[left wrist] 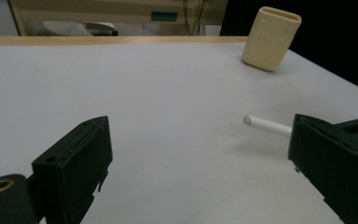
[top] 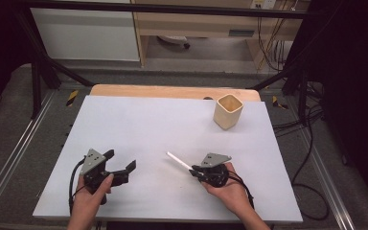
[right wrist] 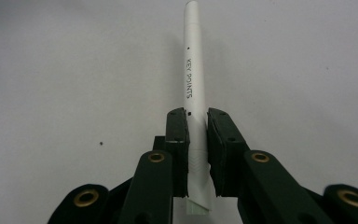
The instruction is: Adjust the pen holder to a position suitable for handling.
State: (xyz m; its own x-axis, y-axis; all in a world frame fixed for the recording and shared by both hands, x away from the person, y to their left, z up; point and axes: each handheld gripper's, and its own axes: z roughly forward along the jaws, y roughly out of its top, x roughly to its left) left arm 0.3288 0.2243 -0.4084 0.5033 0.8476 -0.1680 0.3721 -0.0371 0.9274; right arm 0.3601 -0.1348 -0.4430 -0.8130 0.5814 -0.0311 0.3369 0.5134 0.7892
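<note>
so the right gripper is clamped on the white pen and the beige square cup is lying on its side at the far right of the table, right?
Not quite. The beige square plastic cup stands upright with its mouth open to the top, as the high view shows. The rest holds: the right gripper is clamped on the white cylindrical pen, and the cup is at the far right of the white table.

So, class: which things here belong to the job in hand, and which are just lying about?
Part of the job:
- white pen, marked KEY POINTS, clamped in the right tool
- beige cup, upright at the table's far right, a likely place for the pen

Just there:
- left tool, open and holding nothing
- white table
- black cables on the floor at the right
</note>
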